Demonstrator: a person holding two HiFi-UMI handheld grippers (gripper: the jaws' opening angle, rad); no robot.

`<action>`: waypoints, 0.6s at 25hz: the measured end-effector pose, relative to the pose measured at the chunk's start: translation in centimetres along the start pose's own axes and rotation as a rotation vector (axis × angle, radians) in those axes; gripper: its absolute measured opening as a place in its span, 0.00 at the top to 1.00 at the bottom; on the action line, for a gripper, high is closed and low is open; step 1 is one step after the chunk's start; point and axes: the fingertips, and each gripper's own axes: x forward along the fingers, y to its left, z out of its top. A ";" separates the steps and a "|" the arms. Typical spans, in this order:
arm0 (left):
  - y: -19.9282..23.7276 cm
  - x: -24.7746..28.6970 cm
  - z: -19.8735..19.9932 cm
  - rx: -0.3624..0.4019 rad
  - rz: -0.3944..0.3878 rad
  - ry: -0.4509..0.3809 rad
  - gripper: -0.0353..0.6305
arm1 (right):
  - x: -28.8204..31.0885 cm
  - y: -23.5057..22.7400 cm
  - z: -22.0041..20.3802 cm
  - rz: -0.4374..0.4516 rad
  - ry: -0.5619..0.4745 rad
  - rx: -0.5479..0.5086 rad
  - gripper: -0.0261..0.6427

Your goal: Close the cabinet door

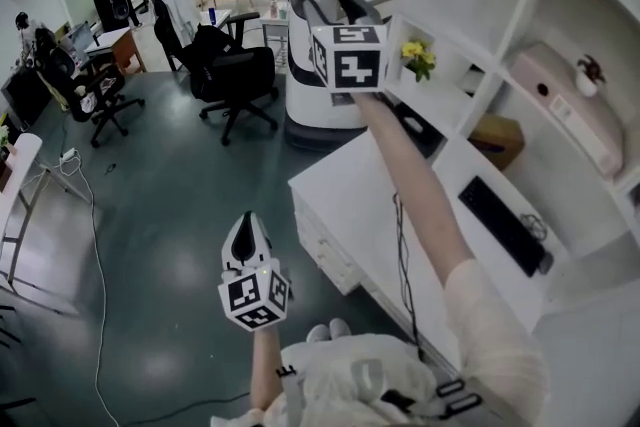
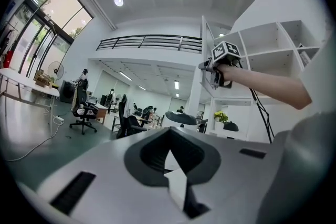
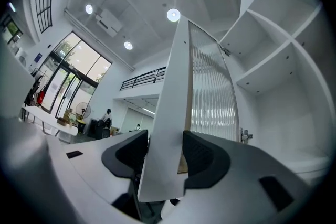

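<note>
Right gripper clamped on cabinet door edge, door standing upright between its jaws

Bright, even light from round ceiling lamps and tall windows; shadows are soft. Fisheye bending, dark corners; the door close to the lens blurs.

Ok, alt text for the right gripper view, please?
The right gripper grips the edge of an open white-framed cabinet door with ribbed glass. White wall shelving stands to its right, round ceiling lights above.
</note>
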 end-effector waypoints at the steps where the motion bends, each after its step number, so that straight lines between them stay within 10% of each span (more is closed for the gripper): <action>1: -0.3 0.1 0.0 0.001 -0.008 0.001 0.94 | -0.2 -0.1 0.0 0.006 0.001 0.001 0.65; 15: -2.8 1.8 -0.3 0.021 -0.085 0.019 0.94 | -2.8 -1.4 0.2 0.051 0.009 -0.028 0.67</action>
